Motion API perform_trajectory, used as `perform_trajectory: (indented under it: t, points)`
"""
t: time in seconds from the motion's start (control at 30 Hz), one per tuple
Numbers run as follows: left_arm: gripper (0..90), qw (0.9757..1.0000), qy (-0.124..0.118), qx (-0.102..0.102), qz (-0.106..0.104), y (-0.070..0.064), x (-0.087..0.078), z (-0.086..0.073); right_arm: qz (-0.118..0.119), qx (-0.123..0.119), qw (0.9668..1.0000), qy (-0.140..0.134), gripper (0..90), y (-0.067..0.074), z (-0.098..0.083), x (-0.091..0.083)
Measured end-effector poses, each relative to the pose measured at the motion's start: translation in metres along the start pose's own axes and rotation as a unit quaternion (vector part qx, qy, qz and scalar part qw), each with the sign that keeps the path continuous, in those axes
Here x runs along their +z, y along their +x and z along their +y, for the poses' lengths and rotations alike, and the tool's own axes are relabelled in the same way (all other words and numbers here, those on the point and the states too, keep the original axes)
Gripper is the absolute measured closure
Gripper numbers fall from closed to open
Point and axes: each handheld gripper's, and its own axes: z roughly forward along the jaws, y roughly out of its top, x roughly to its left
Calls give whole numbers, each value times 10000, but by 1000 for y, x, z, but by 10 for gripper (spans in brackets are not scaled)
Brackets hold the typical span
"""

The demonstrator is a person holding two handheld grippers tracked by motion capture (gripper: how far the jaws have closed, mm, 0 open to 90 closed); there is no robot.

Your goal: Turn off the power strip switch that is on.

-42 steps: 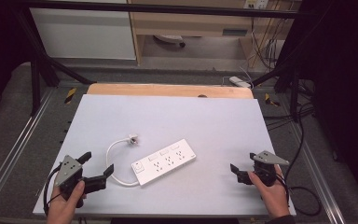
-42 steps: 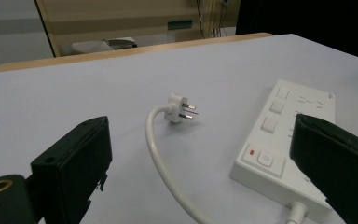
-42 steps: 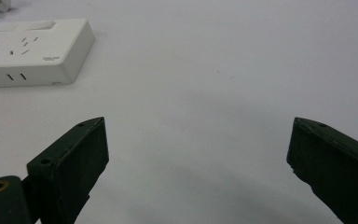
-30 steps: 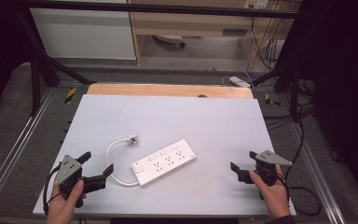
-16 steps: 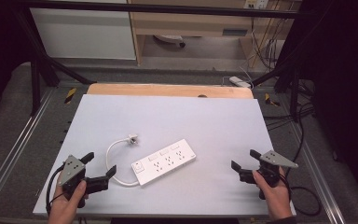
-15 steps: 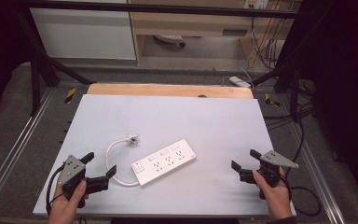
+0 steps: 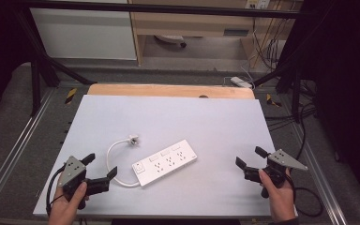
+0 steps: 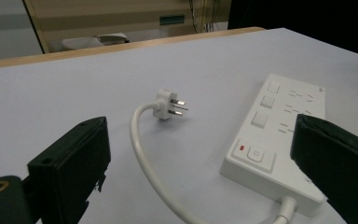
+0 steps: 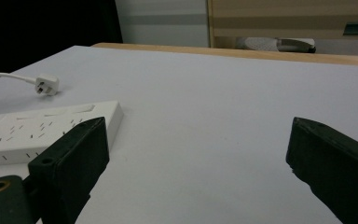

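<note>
On the pale grey table a white power strip lay flat and slantwise, a little to the person's left of the middle, its socket face up. At the near left end of the strip sat a switch with a small red mark; from that same end a white cable came out, curved round toward the far side and ended in a white plug, which rested on the table just beyond the strip and apart from it, its metal pins bare and pointing sideways.

Near the front left corner the left gripper was held in the person's left hand, its jaws spread wide and pointed at the switch end of the strip. From the left gripper view, the cable's bend lay between the two black jaws, and nothing was pinched; the jaws stood close to the strip but I could not tell whether the nearer one touched the cable.

Over by the front right edge the right gripper sat in the right hand, jaws likewise spread wide with bare table between them, well apart from the strip's far end. A wooden board ran along the table's back edge.
</note>
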Motion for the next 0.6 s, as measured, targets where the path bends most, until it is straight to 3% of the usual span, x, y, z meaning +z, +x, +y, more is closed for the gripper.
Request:
perform_trajectory:
  t: [0.6]
  points:
    - [47, 10000, 41, -16, -22, 1, 1, 0, 140, 79, 9998, -75, 32, 13, 26, 0]
